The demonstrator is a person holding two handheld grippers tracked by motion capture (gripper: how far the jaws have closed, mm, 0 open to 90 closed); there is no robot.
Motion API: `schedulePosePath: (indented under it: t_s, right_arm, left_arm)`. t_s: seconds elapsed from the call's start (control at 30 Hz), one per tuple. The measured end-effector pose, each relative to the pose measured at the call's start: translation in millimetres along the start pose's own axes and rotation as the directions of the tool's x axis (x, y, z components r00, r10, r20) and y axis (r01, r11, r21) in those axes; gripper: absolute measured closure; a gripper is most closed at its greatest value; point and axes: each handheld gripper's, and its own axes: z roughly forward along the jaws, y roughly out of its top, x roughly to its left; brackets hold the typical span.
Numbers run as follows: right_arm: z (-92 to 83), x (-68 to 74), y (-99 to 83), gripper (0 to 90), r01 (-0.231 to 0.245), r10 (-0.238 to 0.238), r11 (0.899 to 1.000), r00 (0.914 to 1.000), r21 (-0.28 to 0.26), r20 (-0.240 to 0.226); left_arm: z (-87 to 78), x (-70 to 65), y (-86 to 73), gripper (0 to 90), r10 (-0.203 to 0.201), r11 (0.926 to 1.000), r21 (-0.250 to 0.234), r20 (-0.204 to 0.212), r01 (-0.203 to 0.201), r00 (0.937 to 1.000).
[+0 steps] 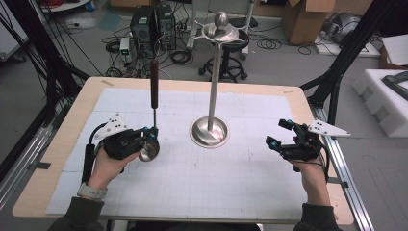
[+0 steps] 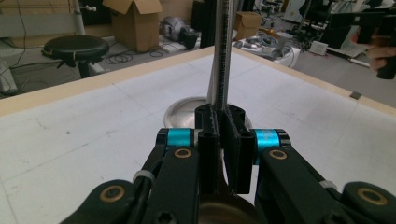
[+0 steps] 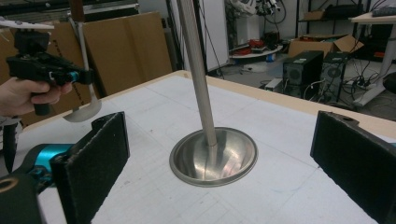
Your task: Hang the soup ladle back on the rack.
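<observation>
On the white gridded table mat [image 1: 250,178], the left gripper [image 1: 150,134] clamps the upright brown-handled steel ladle [image 1: 154,91]; keep it vertical approaching the tall steel hanging stand [image 1: 214,82], while the right gripper [image 1: 281,134] waits open-jawed.

On the table [image 1: 72,125], the stand [image 1: 210,131] sits at centre, my left gripper [image 1: 153,133] at its nine o'clock holding the ladle [image 1: 153,113] upright, my right gripper [image 1: 281,134] well apart at its three o'clock.

Silver stand [image 1: 210,131]; brown-handled ladle [image 1: 153,115]; white gridded mat [image 1: 202,168].
</observation>
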Motion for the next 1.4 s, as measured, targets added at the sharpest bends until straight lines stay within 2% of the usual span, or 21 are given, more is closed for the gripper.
schedulePosePath:
  t_s: [0.1, 0.17, 0.2, 0.33, 0.5, 0.6, 0.83, 0.97, 1.1, 1.23, 1.4]
  right_arm:
    - [-1.2, -0.8, 0.4, 3.1, 0.000, 0.000, 1.000, 1.0000, -0.005, 0.003]
    - [-1.2, -1.1, 0.4, 3.1, -0.001, 0.001, 1.000, 1.0000, -0.006, 0.002]
    - [-1.0, -1.2, 0.4, 3.1, -0.002, 0.002, 1.000, 1.0000, -0.004, 0.000]
    - [-0.5, -0.6, 0.4, 3.1, -0.001, 0.001, 1.000, 1.0000, -0.005, -0.004]
    - [-0.9, -0.9, 0.8, 3.1, 0.000, 0.000, 1.000, 1.0000, -0.012, -0.004]
    - [-1.1, -0.9, 0.9, 3.1, -0.002, 0.002, 1.000, 0.9999, -0.013, -0.011]
    - [-0.9, 0.1, 0.9, 3.1, -0.004, 0.004, 1.000, 0.9999, -0.014, -0.017]
    - [-1.7, 0.0, 1.2, 3.1, -0.005, 0.005, 1.000, 0.9998, -0.017, -0.018]
    - [-2.1, -0.8, 1.2, 3.1, -0.007, 0.007, 1.000, 0.9998, -0.019, -0.018]
    - [-2.2, -0.9, 1.2, 3.2, -0.008, 0.008, 1.000, 0.9998, -0.021, -0.017]
    - [-3.0, -1.6, 1.4, 3.1, -0.016, 0.016, 1.000, 0.9997, -0.023, -0.016]
  left_arm:
    - [5.4, 1.0, 4.2, 84.4, -0.008, 0.9998, 0.021, -0.013, 0.008, 0.9999]
    - [9.3, -1.5, 7.3, 84.5, 0.019, 0.9992, 0.037, -0.024, -0.018, 0.9995]
    - [11.9, -4.3, 10.9, 84.5, 0.040, 0.9990, 0.021, -0.010, -0.039, 0.9992]
    - [14.6, -8.1, 18.6, 84.5, 0.057, 0.9984, 0.003, 0.006, -0.057, 0.9984]
    - [17.8, -6.3, 34.0, 84.4, 0.060, 0.9982, 0.008, 0.025, -0.060, 0.9979]
    - [18.2, -7.1, 41.1, 84.5, 0.080, 0.9964, 0.027, 0.019, -0.081, 0.9966]
    - [18.1, -9.2, 60.7, 84.5, 0.073, 0.9973, 0.005, 0.065, -0.074, 0.9952]
    - [20.6, -6.9, 66.0, 84.5, 0.067, 0.9977, 0.006, 0.070, -0.068, 0.9953]
    - [27.6, -7.1, 69.5, 84.5, 0.071, 0.9968, 0.031, 0.077, -0.074, 0.9945]
    - [36.6, -7.1, 74.9, 84.5, 0.079, 0.9951, 0.055, 0.062, -0.082, 0.9950]
    - [45.4, -6.4, 80.3, 84.5, 0.081, 0.9932, 0.078, 0.063, -0.086, 0.9947]
